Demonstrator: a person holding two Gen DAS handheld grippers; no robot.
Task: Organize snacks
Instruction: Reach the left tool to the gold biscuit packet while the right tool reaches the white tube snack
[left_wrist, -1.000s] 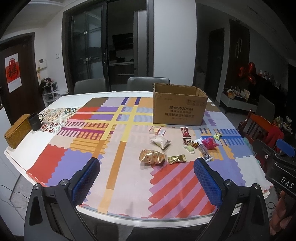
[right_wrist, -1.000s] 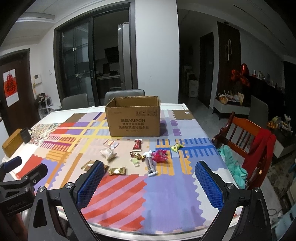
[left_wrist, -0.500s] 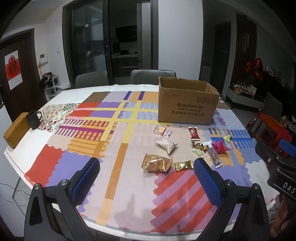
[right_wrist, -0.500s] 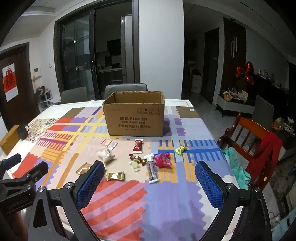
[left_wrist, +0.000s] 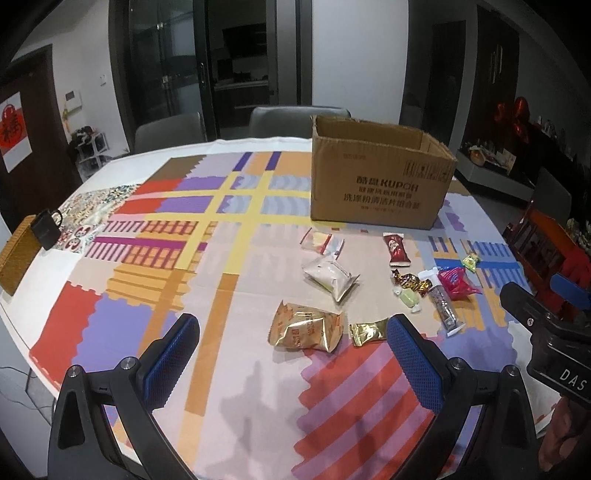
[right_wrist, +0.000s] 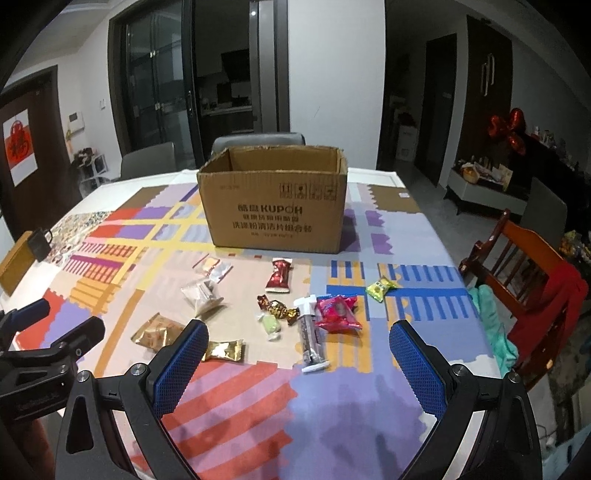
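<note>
An open cardboard box (left_wrist: 380, 181) (right_wrist: 275, 206) stands at the far side of the patterned tablecloth. Several snacks lie in front of it: a gold bag (left_wrist: 306, 326) (right_wrist: 157, 332), a small gold packet (left_wrist: 369, 332) (right_wrist: 223, 350), a white pouch (left_wrist: 332, 277) (right_wrist: 201, 293), a dark red bar (left_wrist: 396, 250) (right_wrist: 279, 280), a pink pack (left_wrist: 456, 282) (right_wrist: 338, 312) and a clear tube (left_wrist: 441, 302) (right_wrist: 310, 334). My left gripper (left_wrist: 291, 358) is open, just short of the gold bag. My right gripper (right_wrist: 295, 363) is open too, hovering near the tube's near end.
A woven box (left_wrist: 16, 258) and a black mug (left_wrist: 46, 229) sit at the table's left edge. A wooden chair (right_wrist: 524, 273) draped in red cloth stands to the right. Grey chairs (right_wrist: 258, 142) line the far side. The near table edge lies under both grippers.
Both grippers have moved forward and lower over the table, so the snacks and box appear larger and closer. Nothing on the table has shifted.
</note>
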